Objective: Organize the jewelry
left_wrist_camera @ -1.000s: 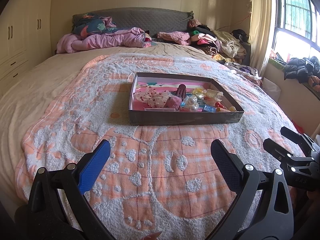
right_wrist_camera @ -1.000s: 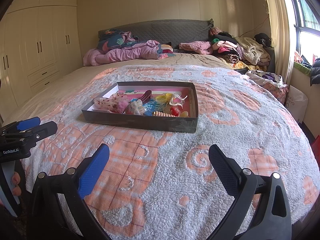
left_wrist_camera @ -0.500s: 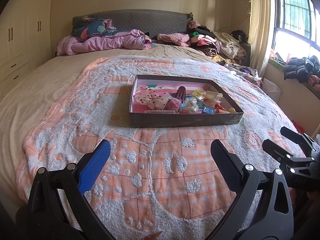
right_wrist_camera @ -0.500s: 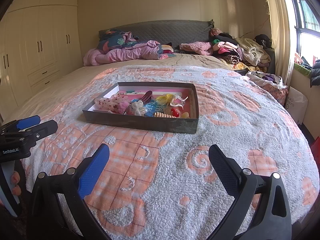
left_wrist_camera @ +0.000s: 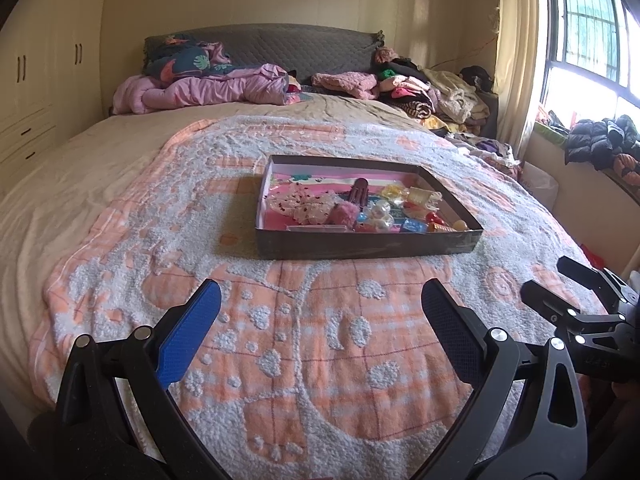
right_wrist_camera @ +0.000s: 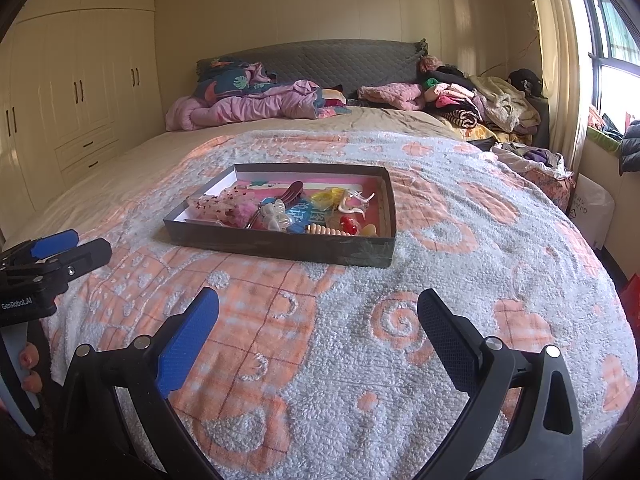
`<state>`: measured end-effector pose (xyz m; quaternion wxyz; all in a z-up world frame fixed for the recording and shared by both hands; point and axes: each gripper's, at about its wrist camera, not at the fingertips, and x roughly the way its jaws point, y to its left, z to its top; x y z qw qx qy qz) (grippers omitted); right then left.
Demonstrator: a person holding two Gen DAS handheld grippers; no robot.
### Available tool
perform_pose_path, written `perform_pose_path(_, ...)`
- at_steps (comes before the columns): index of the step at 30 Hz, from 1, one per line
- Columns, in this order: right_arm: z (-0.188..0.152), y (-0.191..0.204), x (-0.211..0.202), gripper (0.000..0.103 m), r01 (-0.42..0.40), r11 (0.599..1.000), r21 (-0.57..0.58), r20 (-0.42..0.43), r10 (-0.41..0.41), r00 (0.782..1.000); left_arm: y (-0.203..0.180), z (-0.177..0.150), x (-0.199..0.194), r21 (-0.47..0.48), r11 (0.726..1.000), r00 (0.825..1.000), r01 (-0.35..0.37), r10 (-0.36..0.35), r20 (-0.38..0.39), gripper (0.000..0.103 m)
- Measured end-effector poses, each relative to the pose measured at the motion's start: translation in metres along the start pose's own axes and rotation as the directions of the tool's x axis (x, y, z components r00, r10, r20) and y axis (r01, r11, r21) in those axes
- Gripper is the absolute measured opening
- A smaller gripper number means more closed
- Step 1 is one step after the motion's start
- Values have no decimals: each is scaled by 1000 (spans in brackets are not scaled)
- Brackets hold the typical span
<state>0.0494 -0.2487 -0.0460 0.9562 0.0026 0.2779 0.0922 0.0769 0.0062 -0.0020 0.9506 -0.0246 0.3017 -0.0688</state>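
Closest of all, the left gripper (left_wrist_camera: 320, 312) hangs low over the near end of the bed. Its two fingers stand wide apart, one blue and one black, and nothing is between them. The right gripper (right_wrist_camera: 318, 312) is just the same: fingers spread wide, empty, above the blanket. Each gripper shows up at the edge of the other one's view, so they are side by side. In the right view, a few fingertips (right_wrist_camera: 28, 358) of the person peek out by the left gripper's handle.

Under both grippers lies a fluffy blanket (left_wrist_camera: 304, 344) with orange and white shapes on it. It covers the near part of a big bed (left_wrist_camera: 92, 168).

Farther up, in the middle of the blanket, sits a flat dark box (left_wrist_camera: 360, 244) with no lid. It is well apart from both grippers. Inside it is the jewelry, all mixed up: a dark hair clip (right_wrist_camera: 293, 191), a fuzzy pink thing (right_wrist_camera: 243, 212), a see-through bow (right_wrist_camera: 276, 216), a yellow piece (right_wrist_camera: 326, 197), something red and round (right_wrist_camera: 349, 224) and a row of beads (right_wrist_camera: 322, 231).

Far back, at the head of the bed, are a pink quilt (right_wrist_camera: 248, 110) and a heap of clothes (right_wrist_camera: 472, 106). A tall cupboard (right_wrist_camera: 68, 92) stands on the left, and a window (left_wrist_camera: 588, 40) is on the right.
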Motion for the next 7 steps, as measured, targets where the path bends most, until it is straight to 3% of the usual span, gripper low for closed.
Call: perform_pose_path(7,10,-38,17,97,55,997,49,-17,-55,998,45,6,27,-82,991,994,-107,106,-27,92)
